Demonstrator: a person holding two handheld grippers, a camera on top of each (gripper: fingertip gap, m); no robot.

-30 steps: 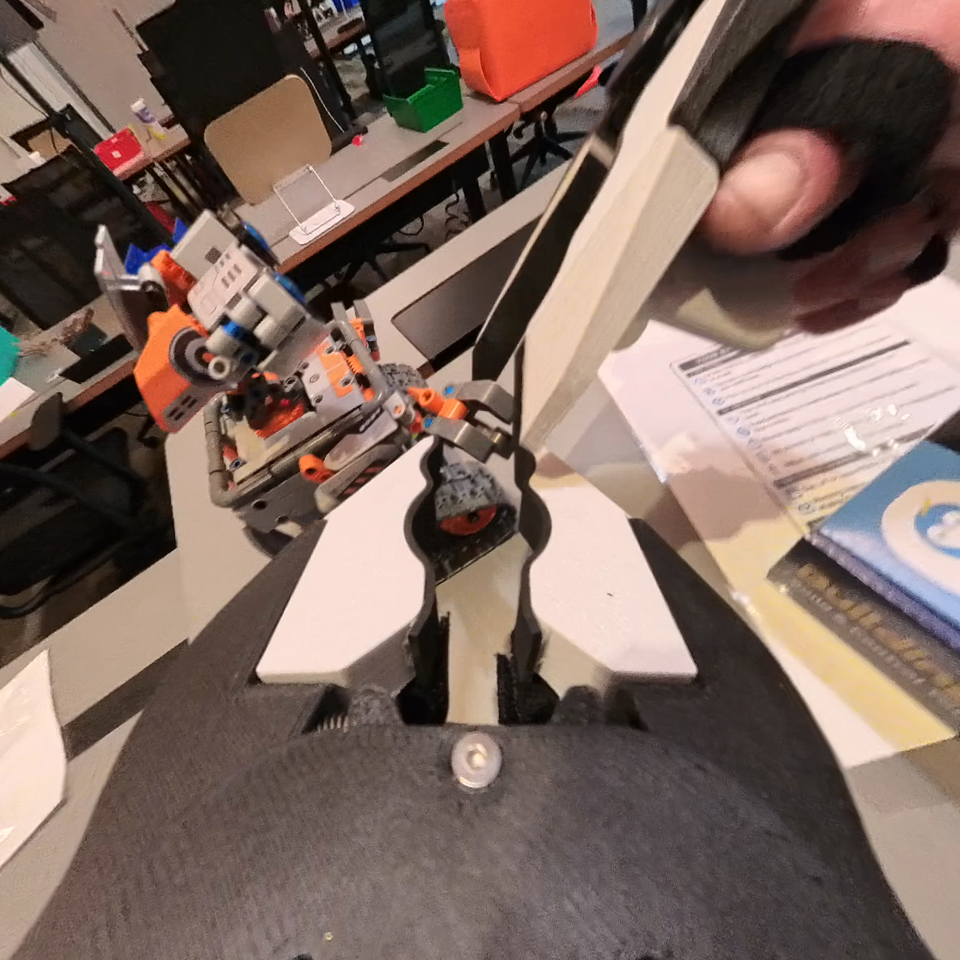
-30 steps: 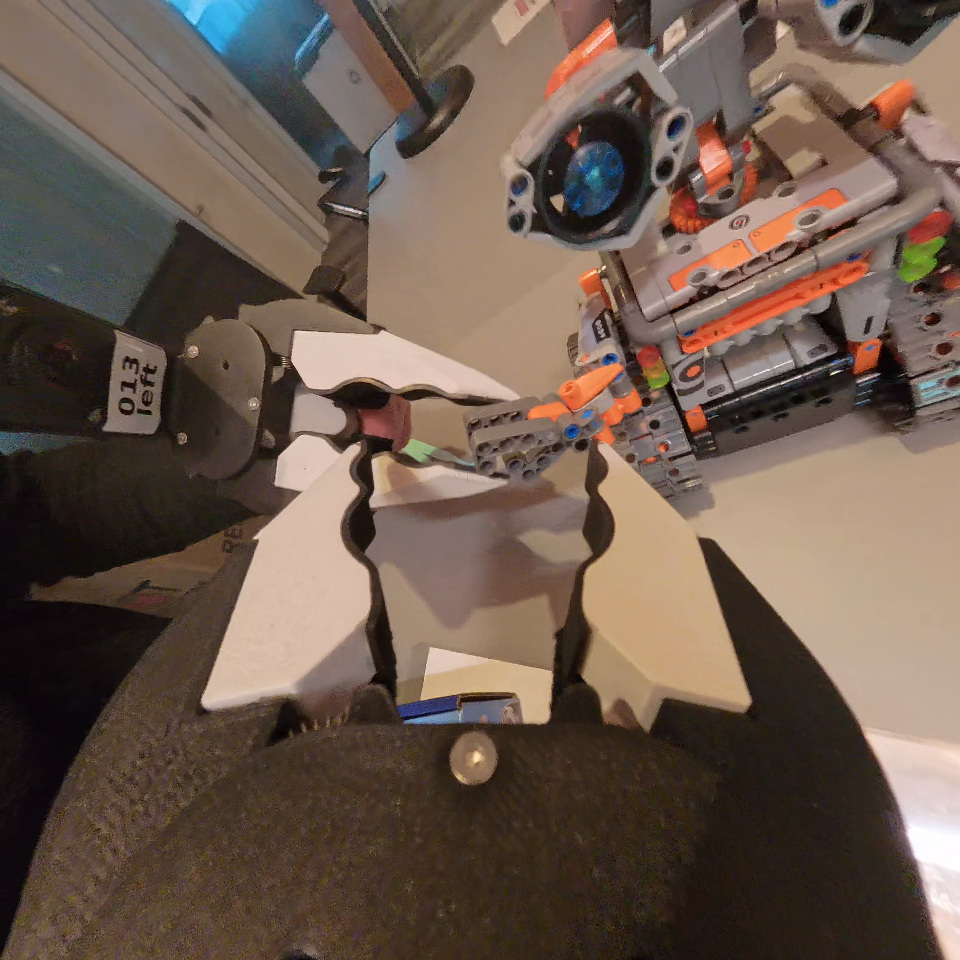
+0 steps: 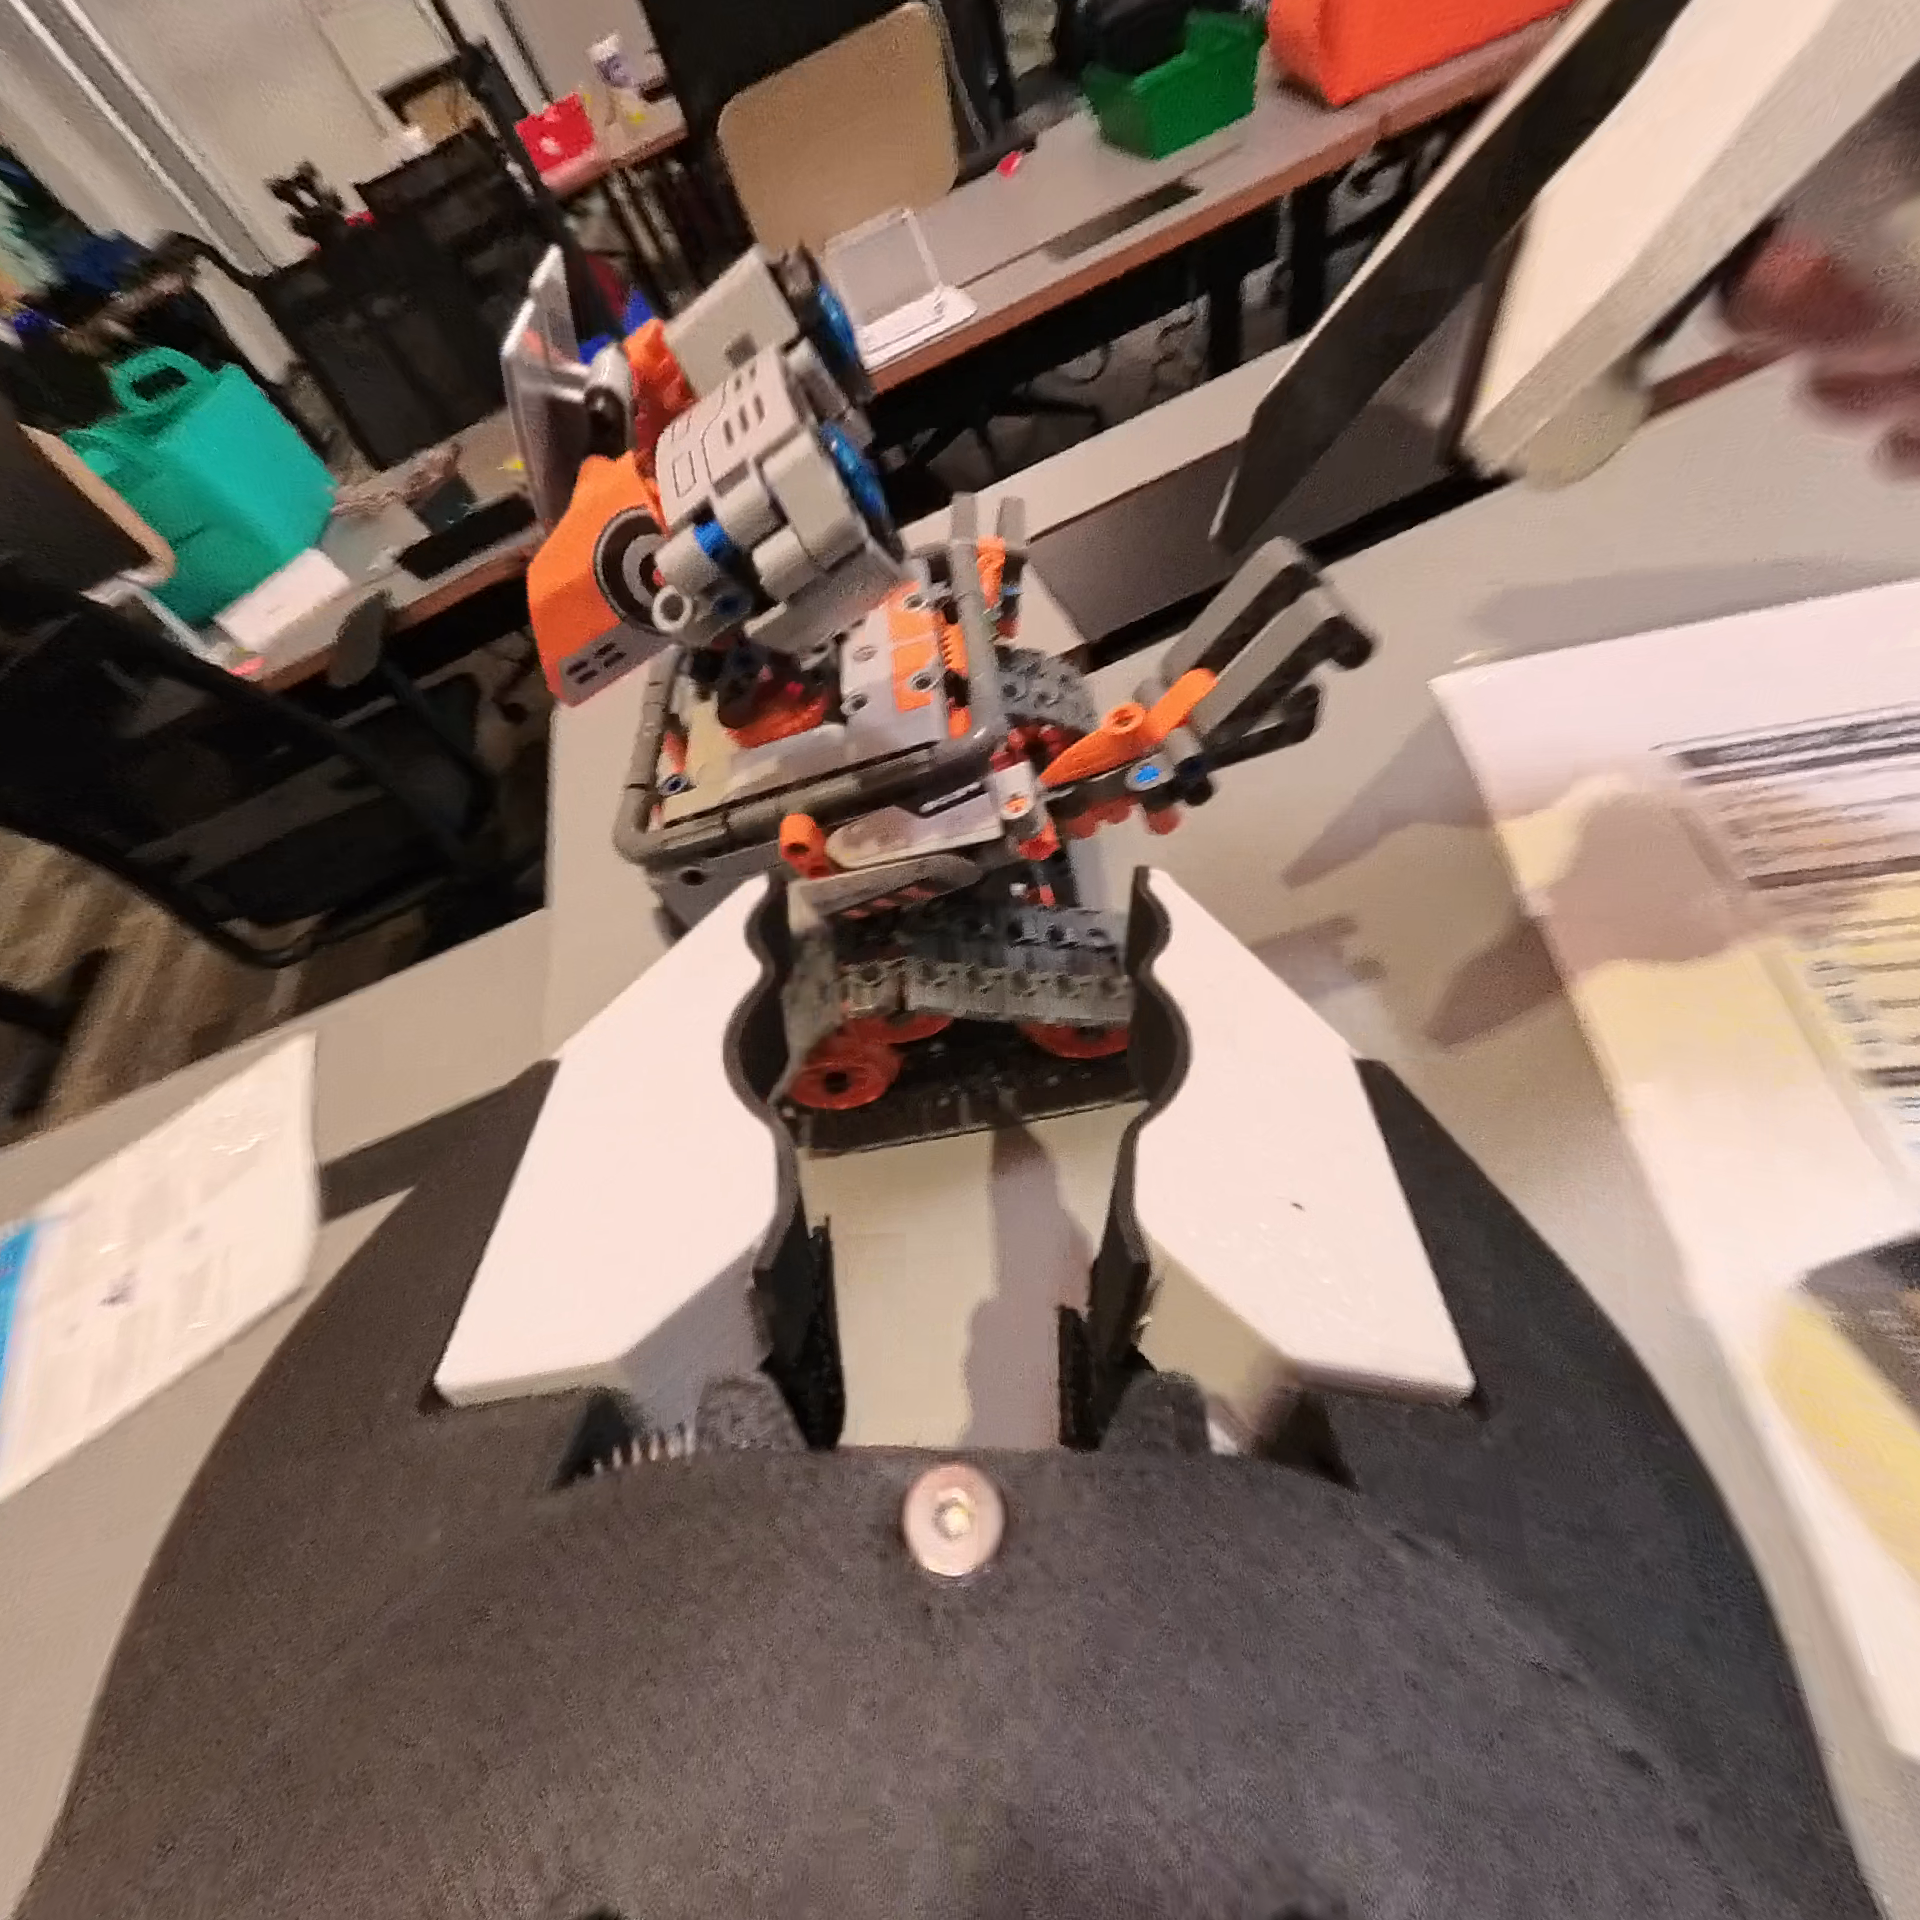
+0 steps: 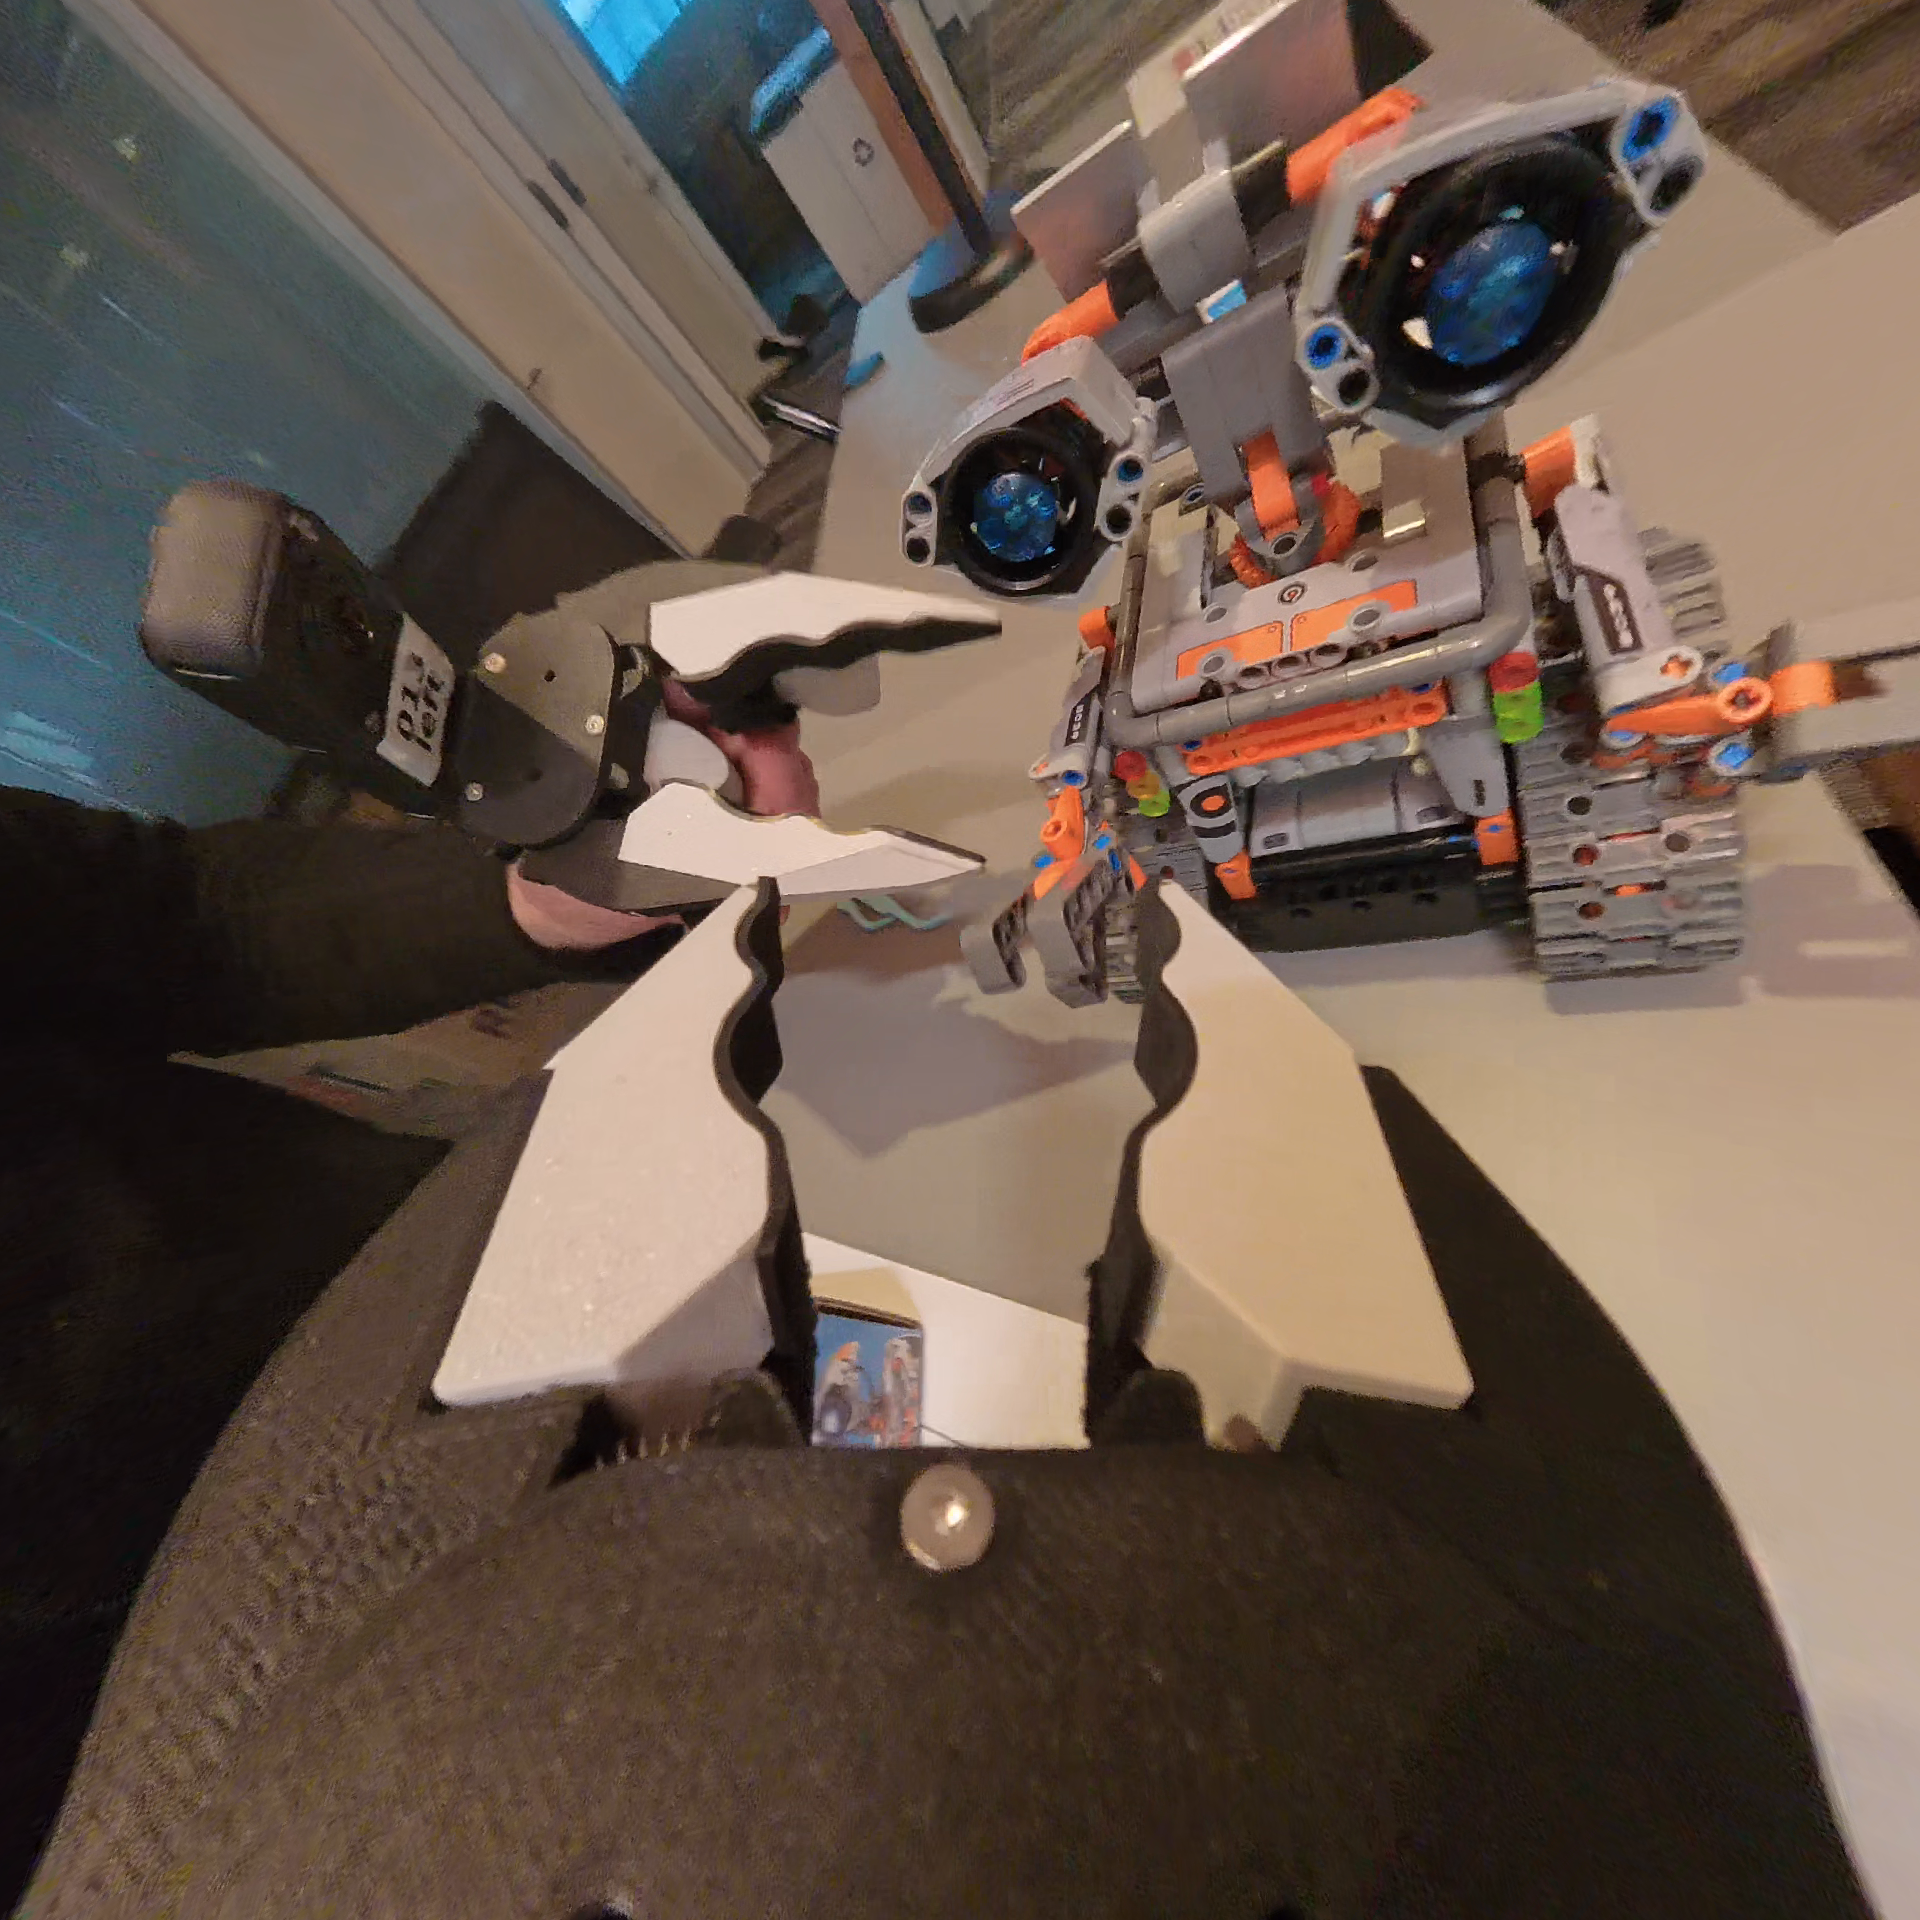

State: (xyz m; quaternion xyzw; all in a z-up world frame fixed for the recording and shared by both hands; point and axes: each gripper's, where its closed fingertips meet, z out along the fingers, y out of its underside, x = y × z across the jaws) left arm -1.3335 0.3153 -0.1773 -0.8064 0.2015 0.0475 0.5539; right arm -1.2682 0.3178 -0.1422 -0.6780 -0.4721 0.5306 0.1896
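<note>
A grey, orange and black brick robot (image 3: 810, 623) on tracks stands on the grey table (image 3: 1382, 790). In the right wrist view the robot (image 4: 1351, 675) faces me with two big blue-lensed eyes. My left gripper (image 3: 951, 904) is open and empty, and its fingers frame the robot's near track. My right gripper (image 4: 961, 904) is open and empty. The robot's lowered grey claw (image 4: 1049, 935) lies just beside my right gripper's right fingertip. The left gripper also shows in the right wrist view (image 4: 977, 738), open, to the left of the robot. The right gripper shows at the top right of the left wrist view (image 3: 1558, 260).
Printed sheets (image 3: 1714, 831) lie on the table to the right, and a white sheet (image 3: 156, 1195) to the left. A booklet (image 4: 868, 1382) lies under my right gripper. Desks with a green bin (image 3: 1174, 73) and a teal bag (image 3: 208, 468) stand behind. Across from one pair of fingers to the other is roughly 8 cm.
My left gripper has opened wide from nearly shut and drawn back from the robot's claw. The right gripper has pulled away, up and to the right. The robot now shows whole.
</note>
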